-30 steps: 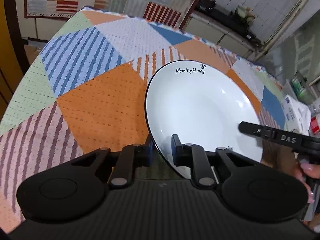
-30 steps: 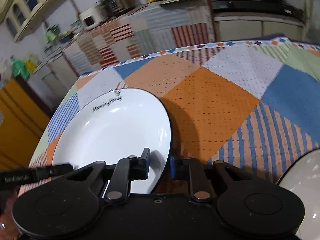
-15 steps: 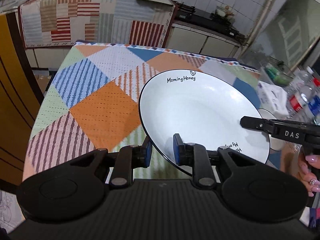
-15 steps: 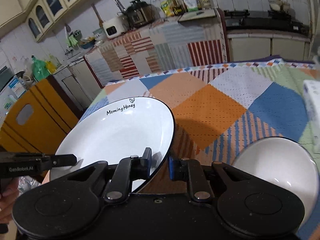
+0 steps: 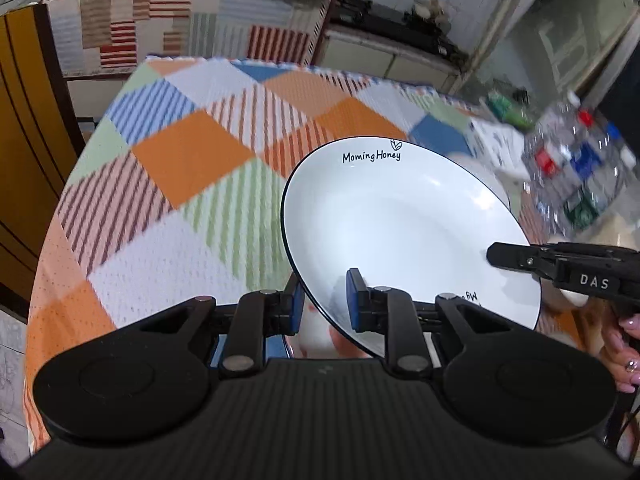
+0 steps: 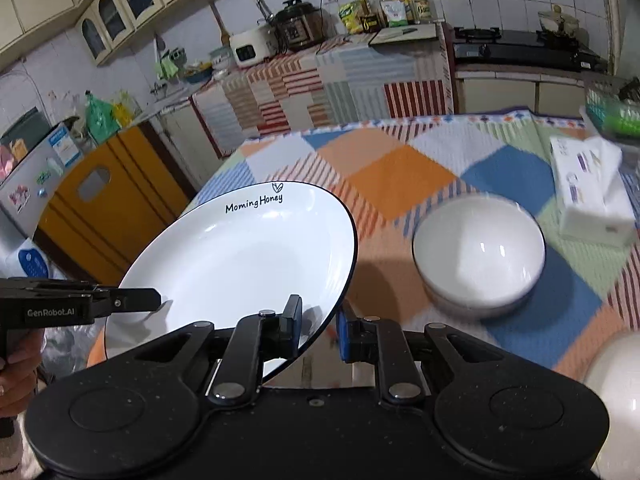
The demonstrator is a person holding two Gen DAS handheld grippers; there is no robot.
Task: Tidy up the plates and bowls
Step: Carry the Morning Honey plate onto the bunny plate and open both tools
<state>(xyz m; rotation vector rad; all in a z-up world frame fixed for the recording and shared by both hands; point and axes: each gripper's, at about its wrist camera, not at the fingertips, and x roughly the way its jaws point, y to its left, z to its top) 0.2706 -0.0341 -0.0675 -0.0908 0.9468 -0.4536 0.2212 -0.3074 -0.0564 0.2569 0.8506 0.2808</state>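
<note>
**One plate up in both grippers, two bowls on the cloth**

Count: one white plate [image 5: 404, 236] with a dark rim and "Morning Honey" lettering; two white bowls visible. One bowl [image 6: 478, 252] sat on the patchwork tablecloth [image 6: 400, 168] toward its right side. A second bowl [image 6: 616, 396] was cut off at the right wrist view's lower right corner. Also one white tissue box [image 6: 588, 192] near the cloth's right edge, just beyond the first bowl, and a blurred cluster of plastic bottles [image 5: 576, 168] past the table's right side.

Plate was off the table, held in the air above the cloth's near edge and tilted.

Left gripper [image 5: 322, 304]: jaws nearly together, pinching the plate's left rim, one blue pad under the rim, the other on the white face. It pointed steeply down at the table.

Right gripper [image 6: 318, 328]: same setup on the opposite rim, jaws nearly closed with the dark edge between the pads, also angled down.

Each gripper's finger showed in the other's view, lying over the plate's edge. A hand [image 5: 624, 344] gripped the right tool's handle.
</note>
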